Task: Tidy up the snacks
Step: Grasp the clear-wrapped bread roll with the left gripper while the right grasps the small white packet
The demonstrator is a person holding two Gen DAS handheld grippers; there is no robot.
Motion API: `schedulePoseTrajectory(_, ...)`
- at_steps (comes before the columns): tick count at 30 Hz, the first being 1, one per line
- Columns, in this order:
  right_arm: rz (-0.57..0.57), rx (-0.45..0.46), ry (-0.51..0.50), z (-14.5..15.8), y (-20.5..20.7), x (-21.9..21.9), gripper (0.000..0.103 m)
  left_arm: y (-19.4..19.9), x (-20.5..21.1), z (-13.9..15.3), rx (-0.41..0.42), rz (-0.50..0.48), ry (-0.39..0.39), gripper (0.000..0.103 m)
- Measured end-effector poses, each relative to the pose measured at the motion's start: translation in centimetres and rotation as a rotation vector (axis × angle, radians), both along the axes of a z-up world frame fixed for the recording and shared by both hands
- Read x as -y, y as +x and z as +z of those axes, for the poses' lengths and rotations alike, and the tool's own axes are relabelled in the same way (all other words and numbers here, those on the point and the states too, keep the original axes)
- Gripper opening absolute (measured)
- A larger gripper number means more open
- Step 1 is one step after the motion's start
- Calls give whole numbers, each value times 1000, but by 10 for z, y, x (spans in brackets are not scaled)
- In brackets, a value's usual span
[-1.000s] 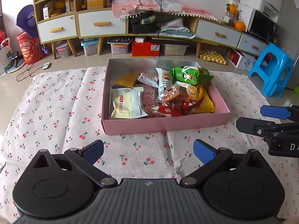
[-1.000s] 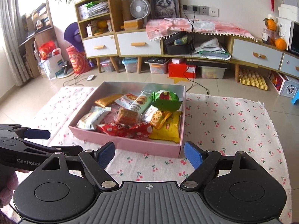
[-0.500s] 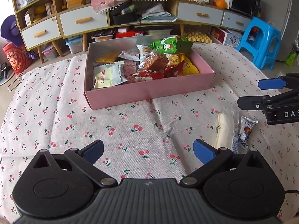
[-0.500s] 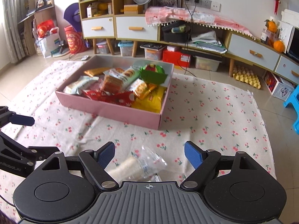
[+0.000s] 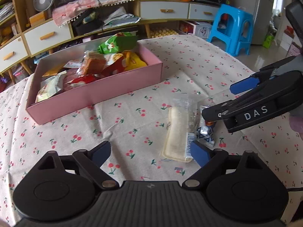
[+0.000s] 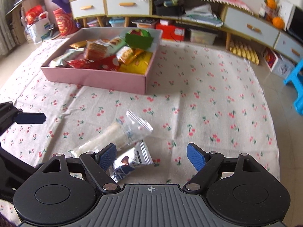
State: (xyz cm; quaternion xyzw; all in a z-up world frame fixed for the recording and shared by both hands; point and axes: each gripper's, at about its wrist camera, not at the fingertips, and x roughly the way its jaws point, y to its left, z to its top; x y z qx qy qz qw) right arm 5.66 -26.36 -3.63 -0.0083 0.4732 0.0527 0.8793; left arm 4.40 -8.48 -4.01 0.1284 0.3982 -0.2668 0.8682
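Observation:
A pink box (image 5: 94, 94) holds several snack packets and stands at the back left of the cherry-print cloth. Two loose snacks lie on the cloth in front of it. One is a cream bar in a clear wrapper (image 5: 177, 132) (image 6: 109, 136). Beside it is a small blue-and-white packet (image 5: 205, 134) (image 6: 132, 162). My left gripper (image 5: 150, 151) hovers low with its jaws closing and only cloth between them; the bar's near end lies by its right pad. My right gripper (image 6: 151, 156) is open, and the small packet lies just inside its left pad. It reaches in from the right (image 5: 217, 101) over the packet.
Past the pink box (image 6: 94, 77) the cloth ends at the floor, with a low cabinet of drawers (image 5: 164, 11) behind and a blue stool (image 5: 233, 28) at the right. One of the left gripper's fingers (image 6: 30, 118) shows at the left edge.
Both grippers have dropped and tipped down toward the two loose snacks, which now lie close under the fingers. The box has slid back in both views. The left jaws stand narrower.

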Motion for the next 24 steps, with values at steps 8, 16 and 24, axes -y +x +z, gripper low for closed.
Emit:
schedulePoseTrajectory(8, -88, -64, 66, -7, 4, 21, 83, 6, 21, -8, -38, -66, -55, 53)
schedulePoseTrajectory(16, -134, -113, 149, -10, 6, 25, 83, 6, 26, -11, -68, -51, -26, 33)
schedulePoseTrajectory(24, -143, -168, 202, -16, 8, 16, 83, 10, 8, -7, -76, 68, 29, 32)
